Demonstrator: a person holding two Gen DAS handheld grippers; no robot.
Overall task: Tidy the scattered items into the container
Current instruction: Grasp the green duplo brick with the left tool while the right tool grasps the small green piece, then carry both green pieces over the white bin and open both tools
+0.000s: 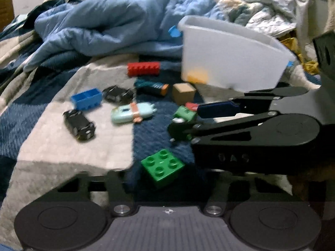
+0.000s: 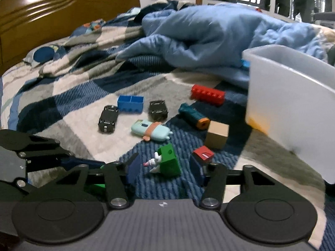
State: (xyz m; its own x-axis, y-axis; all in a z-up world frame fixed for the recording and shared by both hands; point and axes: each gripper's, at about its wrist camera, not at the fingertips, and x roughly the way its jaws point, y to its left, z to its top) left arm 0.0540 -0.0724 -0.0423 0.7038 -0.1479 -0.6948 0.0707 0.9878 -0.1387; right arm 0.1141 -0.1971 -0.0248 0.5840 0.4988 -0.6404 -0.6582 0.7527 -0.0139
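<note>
A white plastic bin (image 1: 230,62) (image 2: 293,108) stands on the bed at the right, with something orange inside. Scattered toys lie in front of it: a red brick (image 1: 144,68) (image 2: 208,94), a blue brick (image 1: 86,98) (image 2: 130,103), two black toy cars (image 1: 79,124) (image 2: 108,118), a teal tube (image 1: 151,86) (image 2: 193,115), a mint toy (image 1: 132,113) (image 2: 151,131), a wooden cube (image 1: 183,93) (image 2: 216,134) and a green studded brick (image 1: 162,167). My right gripper (image 2: 165,165) (image 1: 184,123) is open around a green block with a small figure (image 2: 168,163). My left gripper (image 1: 165,179) is open over the green studded brick.
A crumpled light-blue duvet (image 1: 108,25) (image 2: 209,35) is heaped behind the toys. The bed has a blue and white checked blanket (image 2: 73,90) and a wooden headboard (image 2: 62,8). A small red block (image 2: 203,154) lies by my right finger.
</note>
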